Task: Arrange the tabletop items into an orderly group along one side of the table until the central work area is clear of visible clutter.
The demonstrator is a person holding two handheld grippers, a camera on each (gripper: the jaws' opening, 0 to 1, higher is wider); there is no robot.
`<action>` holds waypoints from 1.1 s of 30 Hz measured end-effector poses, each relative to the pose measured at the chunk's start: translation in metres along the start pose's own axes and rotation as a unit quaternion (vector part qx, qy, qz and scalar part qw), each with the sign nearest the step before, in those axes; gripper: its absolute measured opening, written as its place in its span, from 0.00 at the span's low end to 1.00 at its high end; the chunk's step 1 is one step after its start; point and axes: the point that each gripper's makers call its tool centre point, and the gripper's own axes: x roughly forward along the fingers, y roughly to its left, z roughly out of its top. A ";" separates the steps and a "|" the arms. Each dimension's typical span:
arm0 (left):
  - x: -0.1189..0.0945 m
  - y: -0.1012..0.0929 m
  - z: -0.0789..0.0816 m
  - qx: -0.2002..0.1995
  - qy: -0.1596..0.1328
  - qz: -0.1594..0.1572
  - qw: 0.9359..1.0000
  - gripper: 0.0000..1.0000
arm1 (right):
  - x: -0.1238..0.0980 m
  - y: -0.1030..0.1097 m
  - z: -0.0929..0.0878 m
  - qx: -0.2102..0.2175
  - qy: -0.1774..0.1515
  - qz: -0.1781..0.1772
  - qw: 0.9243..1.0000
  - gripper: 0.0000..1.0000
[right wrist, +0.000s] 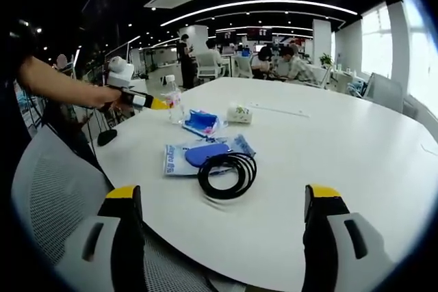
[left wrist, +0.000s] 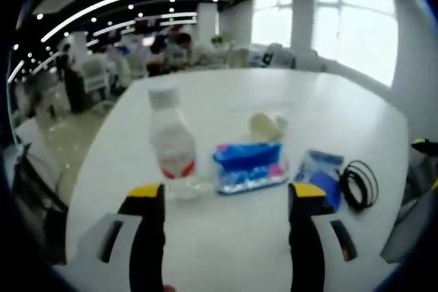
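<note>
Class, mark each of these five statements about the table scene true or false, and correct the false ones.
1. The water bottle stands upright. True.
2. The black cable is stretched out straight. False: it lies in a coil.
3. The left gripper has its jaws spread apart with nothing between them. True.
4. The right gripper is clamped on the cable. False: its jaws are open, short of the cable.
5. The blue tissue pack lies on the bottle's left in the left gripper view. False: it lies on its right.
</note>
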 end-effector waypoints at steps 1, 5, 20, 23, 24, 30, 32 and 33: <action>-0.003 -0.002 0.001 0.000 -0.005 -0.004 1.000 0.71 | 0.000 0.000 0.000 0.000 0.000 0.000 1.000 0.99; -0.023 -0.015 -0.001 0.007 -0.023 -0.023 0.999 0.74 | 0.000 0.000 0.001 -0.002 -0.002 -0.001 1.000 1.00; -0.084 -0.039 -0.005 0.018 -0.058 -0.031 0.998 0.86 | 0.001 0.001 0.002 -0.009 -0.005 -0.003 1.000 1.00; -0.090 -0.044 -0.007 0.027 -0.064 -0.035 0.997 0.89 | 0.001 0.001 0.001 -0.010 -0.005 -0.004 1.000 1.00; -0.093 -0.047 -0.008 0.030 -0.065 -0.041 0.997 0.89 | 0.000 0.001 0.001 -0.011 -0.005 -0.004 1.000 1.00; -0.106 -0.060 -0.015 0.052 -0.065 -0.067 0.994 0.98 | 0.001 0.002 0.001 -0.013 -0.004 -0.002 1.000 1.00; -0.111 -0.062 -0.016 0.051 -0.066 -0.071 0.994 1.00 | 0.001 0.002 0.001 -0.013 -0.005 -0.003 1.000 1.00; -0.115 -0.065 -0.016 0.043 -0.071 -0.076 0.994 1.00 | 0.001 0.001 0.001 -0.013 -0.005 -0.004 1.000 1.00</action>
